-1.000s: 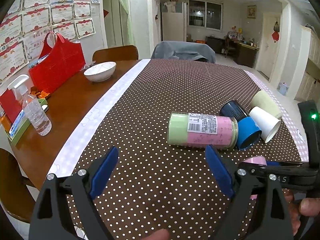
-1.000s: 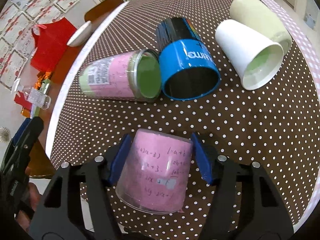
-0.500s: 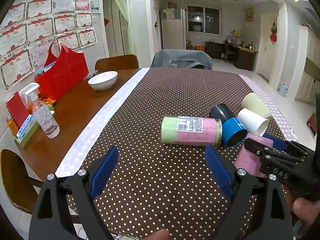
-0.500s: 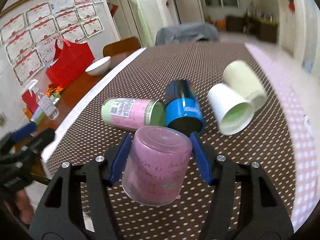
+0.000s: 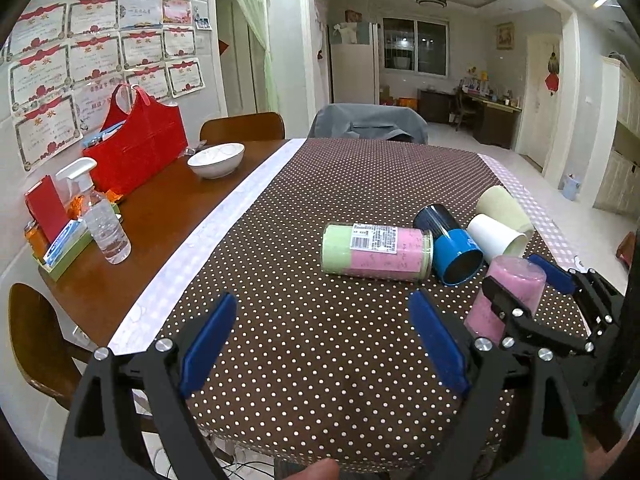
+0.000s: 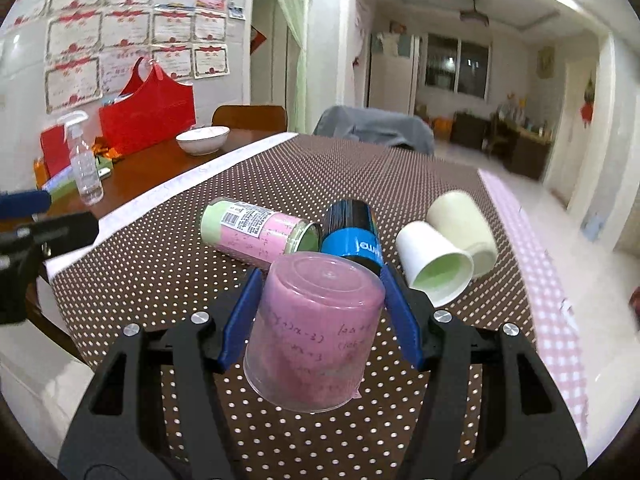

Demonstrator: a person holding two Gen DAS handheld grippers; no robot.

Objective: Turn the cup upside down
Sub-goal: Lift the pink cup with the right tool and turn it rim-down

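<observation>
While the pink cup [image 6: 316, 328] sits clamped between the blue pads of the right gripper [image 6: 320, 312], its closed base faces up and away and its open rim tilts down toward the camera, clear of the polka-dot cloth [image 6: 168, 264] near the counter's near right corner; the left gripper [image 5: 320, 344] hangs with its jaws spread wide and nothing between them, over the near edge of the counter [image 5: 160, 216]. The flip looks most of the way round; what seems left is to level the rim and set it down. To do that well, I would finish rolling the wrist until the rim lies parallel to the cloth, then lower straight onto the bare patch at the near edge, well short of the green-and-pink tumbler [image 6: 256, 236], the blue cup [image 6: 352, 236], the white paper cup [image 6: 436, 272] and the cream cup [image 6: 464, 224] lying on their sides behind it; release only once the whole rim rests flat, since a tilted rim may let the cup tip or skid.
</observation>
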